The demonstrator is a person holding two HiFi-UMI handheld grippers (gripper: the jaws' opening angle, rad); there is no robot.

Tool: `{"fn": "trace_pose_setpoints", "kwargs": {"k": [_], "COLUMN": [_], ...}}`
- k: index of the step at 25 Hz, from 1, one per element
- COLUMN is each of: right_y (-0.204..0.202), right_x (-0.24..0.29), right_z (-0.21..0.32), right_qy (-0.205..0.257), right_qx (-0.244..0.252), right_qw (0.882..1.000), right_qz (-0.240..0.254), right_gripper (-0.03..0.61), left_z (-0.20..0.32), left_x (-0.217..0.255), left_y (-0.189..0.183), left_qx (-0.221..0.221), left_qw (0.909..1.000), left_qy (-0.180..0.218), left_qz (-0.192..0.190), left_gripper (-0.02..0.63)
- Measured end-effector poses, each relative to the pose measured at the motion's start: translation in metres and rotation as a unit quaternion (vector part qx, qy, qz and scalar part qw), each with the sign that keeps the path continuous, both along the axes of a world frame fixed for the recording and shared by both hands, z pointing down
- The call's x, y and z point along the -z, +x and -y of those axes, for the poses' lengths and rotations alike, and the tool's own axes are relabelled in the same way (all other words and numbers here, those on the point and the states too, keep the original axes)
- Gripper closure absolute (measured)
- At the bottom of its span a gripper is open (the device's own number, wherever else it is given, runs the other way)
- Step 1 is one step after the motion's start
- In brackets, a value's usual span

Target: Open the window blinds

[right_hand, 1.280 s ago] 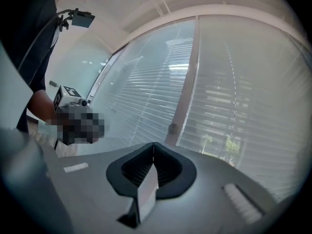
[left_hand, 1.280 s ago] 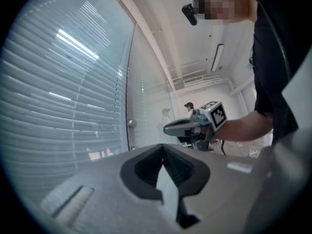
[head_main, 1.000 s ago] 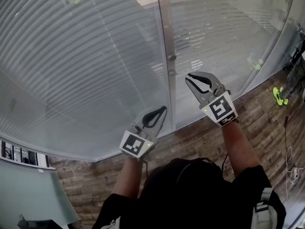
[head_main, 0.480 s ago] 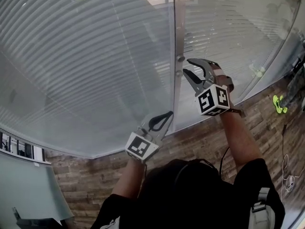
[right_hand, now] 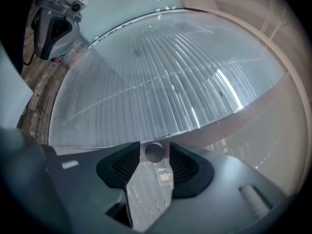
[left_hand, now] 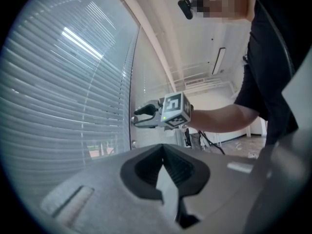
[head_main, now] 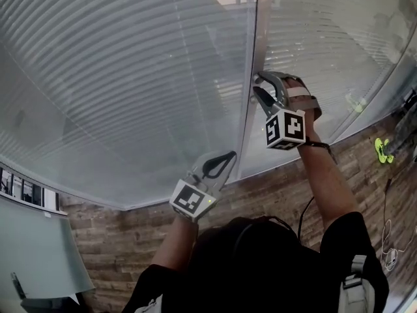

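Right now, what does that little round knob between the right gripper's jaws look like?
The knob is small, round and silvery grey, like metal, seen end-on. It sits on the pale frame strip beside the slatted blinds. The right gripper has its jaws on either side of it, a little apart; whether they touch it is unclear.

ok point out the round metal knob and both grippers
round metal knob (right_hand: 155,152): right gripper view, its round face
right gripper (head_main: 257,83): head view, between its fingertips
left gripper (head_main: 230,154): head view, closed tips
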State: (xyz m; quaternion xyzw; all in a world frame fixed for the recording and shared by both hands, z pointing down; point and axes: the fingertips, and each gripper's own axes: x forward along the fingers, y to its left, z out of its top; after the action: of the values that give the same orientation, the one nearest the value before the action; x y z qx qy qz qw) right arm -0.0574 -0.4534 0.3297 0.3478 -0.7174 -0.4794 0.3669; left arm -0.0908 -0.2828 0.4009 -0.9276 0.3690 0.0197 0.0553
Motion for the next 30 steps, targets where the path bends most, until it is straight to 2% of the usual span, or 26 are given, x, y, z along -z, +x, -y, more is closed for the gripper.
{"fn": "trace_pose_setpoints", "kwargs": {"k": [6,9,13,21,27,30], "right_y": [-0.0010,-0.0026,-0.0006,0.0003,-0.0001,0.0011], "right_x": [0.0021,0.0057,0.0007,0.0009,0.0026,0.0037], "right_z": [0.0053,0.0055,0.0061,0.0067,0.0070,0.0066], "right_qy": [0.008,0.018,0.022,0.009,-0.014,-0.029], "right_qx": [-0.011,-0.017,-0.022,-0.024,-0.022,-0.021], "right_qw": [1.000,1.000,0.999,1.000,0.999,0.998], "right_qz": [-0.005,-0.002,-0.015,0.004,0.040,0.060], "right_gripper": [0.397,0.443,0.445,0.446,0.446,0.446], "left_z": [0.0017,0.0016,0.0036,0.0066,0.0056,0.0064], "left_x": [0.0044,0.0067,0.0019,-0.0012,0.0006,-0.0006], "left_y": [-0.0075,-0.0077,-0.0095,-0.0101,-0.0106,-0.0108], "left_qx": [0.008,0.008,0.007,0.003,-0.002,-0.002], "left_qw": [0.9999,0.9999,1.0000,1.0000,1.0000,0.9999], "left_qy": [0.003,-0.001,0.001,0.006,-0.003,0.008], "left_qz": [0.007,0.008,0.003,0.005,0.006,0.009], "left_gripper": [0.610,0.610,0.609,0.610,0.610,0.609]}}
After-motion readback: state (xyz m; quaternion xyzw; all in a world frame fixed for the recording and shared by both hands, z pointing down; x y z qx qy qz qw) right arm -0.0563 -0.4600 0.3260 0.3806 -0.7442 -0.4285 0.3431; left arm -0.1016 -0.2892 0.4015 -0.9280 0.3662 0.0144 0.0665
